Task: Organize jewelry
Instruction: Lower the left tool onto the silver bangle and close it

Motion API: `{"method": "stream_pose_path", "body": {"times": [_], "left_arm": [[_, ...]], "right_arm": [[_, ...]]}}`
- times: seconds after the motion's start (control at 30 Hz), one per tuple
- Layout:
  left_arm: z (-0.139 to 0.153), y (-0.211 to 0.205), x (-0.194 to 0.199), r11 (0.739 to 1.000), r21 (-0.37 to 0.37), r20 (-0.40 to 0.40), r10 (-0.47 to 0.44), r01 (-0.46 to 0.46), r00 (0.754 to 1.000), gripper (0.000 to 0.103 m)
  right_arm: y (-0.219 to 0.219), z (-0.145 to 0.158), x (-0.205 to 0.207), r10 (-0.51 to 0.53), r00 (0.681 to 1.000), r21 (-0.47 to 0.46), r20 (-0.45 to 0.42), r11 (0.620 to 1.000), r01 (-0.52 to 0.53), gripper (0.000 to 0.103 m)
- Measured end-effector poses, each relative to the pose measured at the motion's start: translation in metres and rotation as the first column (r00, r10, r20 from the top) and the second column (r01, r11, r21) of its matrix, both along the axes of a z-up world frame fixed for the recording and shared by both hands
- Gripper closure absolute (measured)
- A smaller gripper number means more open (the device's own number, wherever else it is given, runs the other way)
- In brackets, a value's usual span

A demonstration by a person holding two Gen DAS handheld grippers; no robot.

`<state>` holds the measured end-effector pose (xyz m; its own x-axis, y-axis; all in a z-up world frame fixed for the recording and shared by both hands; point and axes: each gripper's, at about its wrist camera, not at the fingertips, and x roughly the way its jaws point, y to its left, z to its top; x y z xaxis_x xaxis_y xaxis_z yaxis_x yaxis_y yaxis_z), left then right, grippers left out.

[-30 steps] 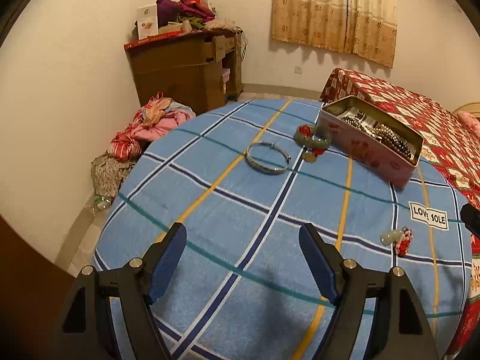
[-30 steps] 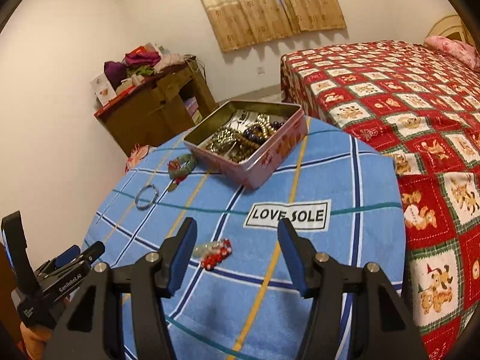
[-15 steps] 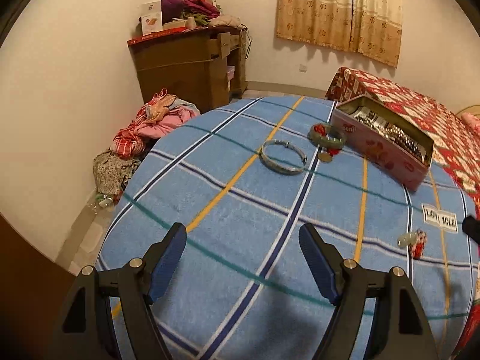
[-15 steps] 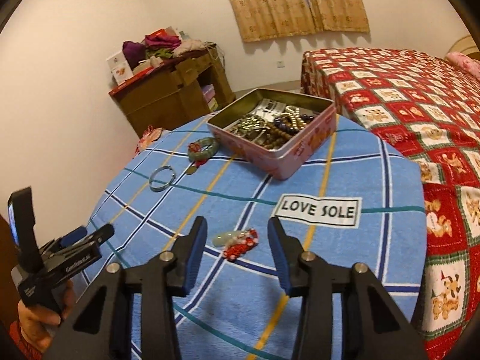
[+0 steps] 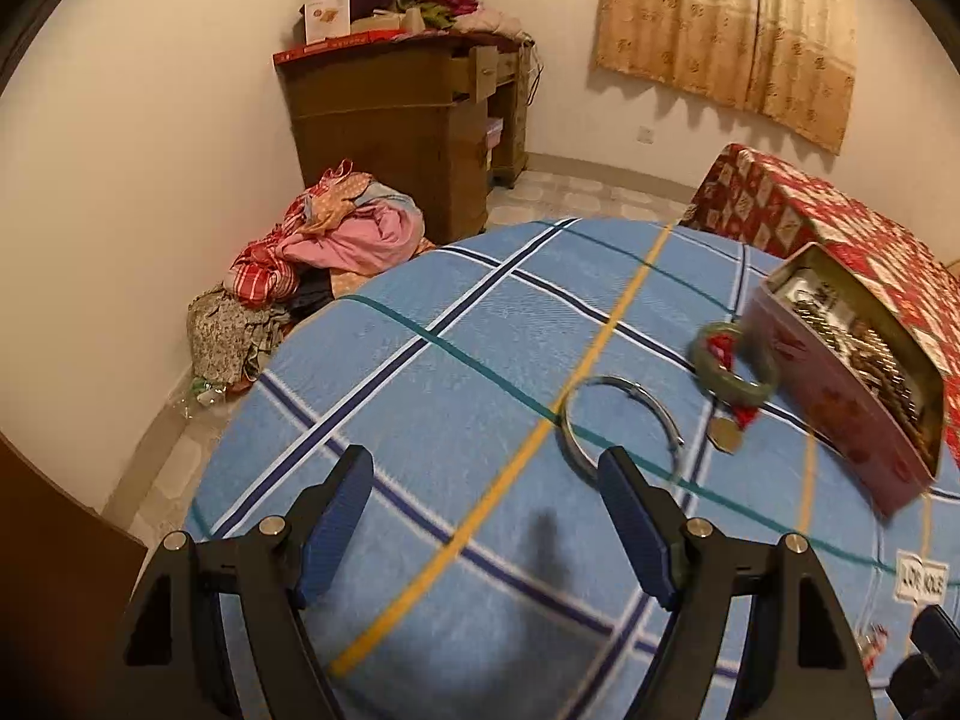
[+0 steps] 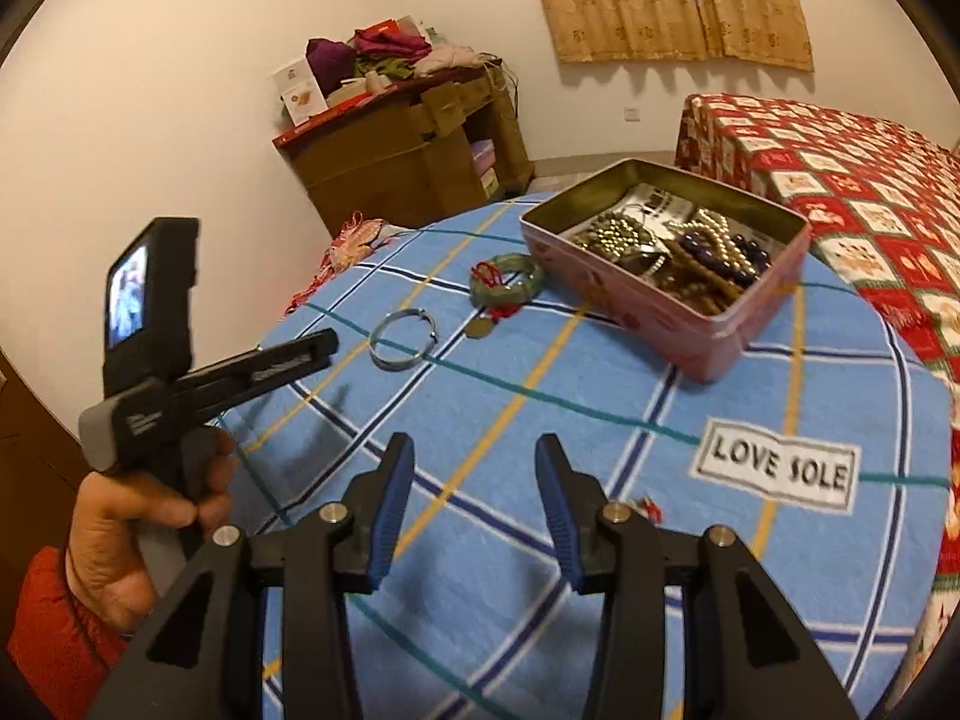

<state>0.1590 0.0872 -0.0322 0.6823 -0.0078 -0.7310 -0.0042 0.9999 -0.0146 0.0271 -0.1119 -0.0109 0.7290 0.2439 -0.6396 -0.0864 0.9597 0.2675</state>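
Round table under a blue checked cloth point(image 5: 420, 390), seen from two hand-held grippers.

Left gripper point(image 5: 483, 462): jaws spread wide, nothing between them, aimed down at the cloth. Just beyond its right finger, a thin silver bangle point(image 5: 567, 423) lying flat. Farther and to the right, a green bangle point(image 5: 741, 393) with red thread, and a small round pendant point(image 5: 726, 438) just near of it. At the far right, an open pink tin point(image 5: 840, 408) already heaped with beads and chains.

Right gripper point(image 6: 473, 447): jaws partly apart, just narrowed, empty, over bare cloth at the near side. Small red-and-pale charm point(image 6: 651, 507) peeping out close beside its right finger, not between the jaws. White patch reading LOVE SOLE point(image 6: 780, 471) to the right. A hand point(image 6: 138, 516) in a red sleeve holding the left tool at the left edge of the right view.

Step in hand, by the look of it: reaching for a loose piece, most likely the silver bangle with the left tool; nothing gripped so far. Four pieces left on the cloth, so sorting seemingly partway through.

Next move, as a judgement: shifting the left jaws slightly right and farther to straddle the bangle's rim, lowering to the cloth, closing gently, then carrying to the tin. Thin flat metal likely to slip or tip out of the pads; care needed not to pinch the cloth as well.
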Motion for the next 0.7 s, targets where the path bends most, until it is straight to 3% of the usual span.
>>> {"method": "stream_pose_path", "body": {"times": [0.17,0.27,0.3,0.37,0.5,0.7], "left_arm": [[-0.013,-0.01,0.025,1.0,-0.011,-0.032,0.005,-0.005,0.999,0.027],[-0.022,-0.017,0.035,0.999,-0.04,-0.067,-0.011,0.008,0.998,0.041],[-0.025,-0.019,0.036,0.999,-0.039,-0.075,-0.014,0.011,0.997,0.05],[-0.026,-0.026,0.037,1.0,0.01,-0.061,-0.02,0.02,0.998,0.055],[-0.023,-0.026,0.04,0.999,-0.006,-0.054,-0.055,0.054,0.997,0.099],[-0.019,-0.014,0.033,0.995,-0.049,-0.043,-0.084,0.082,0.996,0.1]], "right_arm": [[-0.002,-0.003,0.014,0.0,1.0,0.014,-0.009,1.0,0.0,0.058],[-0.001,-0.006,0.021,0.005,1.0,0.007,-0.022,1.0,-0.005,0.058],[-0.002,-0.008,0.024,0.004,1.0,0.007,-0.027,1.0,-0.003,0.058],[-0.004,-0.01,0.029,0.0,0.999,0.014,-0.036,1.0,0.0,0.058],[-0.012,-0.011,0.041,-0.012,0.999,0.017,-0.044,1.0,0.013,0.058],[-0.024,0.004,0.068,-0.021,1.0,0.011,-0.014,1.0,0.021,0.058]]}}
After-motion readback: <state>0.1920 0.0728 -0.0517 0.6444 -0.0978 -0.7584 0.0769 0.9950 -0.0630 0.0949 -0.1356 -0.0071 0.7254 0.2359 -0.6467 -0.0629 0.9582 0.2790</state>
